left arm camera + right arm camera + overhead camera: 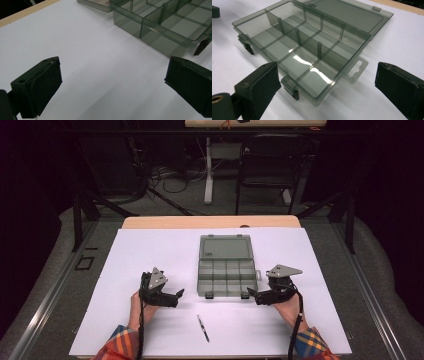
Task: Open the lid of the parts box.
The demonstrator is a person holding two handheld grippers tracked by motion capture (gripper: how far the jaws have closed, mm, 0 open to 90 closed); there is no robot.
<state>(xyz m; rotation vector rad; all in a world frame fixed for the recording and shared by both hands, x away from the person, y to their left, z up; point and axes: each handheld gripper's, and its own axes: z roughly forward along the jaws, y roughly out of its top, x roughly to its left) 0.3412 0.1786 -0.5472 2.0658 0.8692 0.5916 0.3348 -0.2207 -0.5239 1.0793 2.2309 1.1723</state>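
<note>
The organizer box (227,271) sits at centre frame in the high view, lid folded back flat, compartments empty. Your left gripper (176,296) and right gripper (251,294) flank its near edge, jaws apart, nothing between them. Judged light, rigid, slick thin plastic (it may skate on the white sheet (150,255)); take it by a side wall or latch (291,88).

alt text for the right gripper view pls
An open, empty smoky-clear organizer box with divided compartments lies on a white table, its lid folded flat behind it. The right gripper and its two black jaws stand wide apart in the foreground, holding nothing.
</note>
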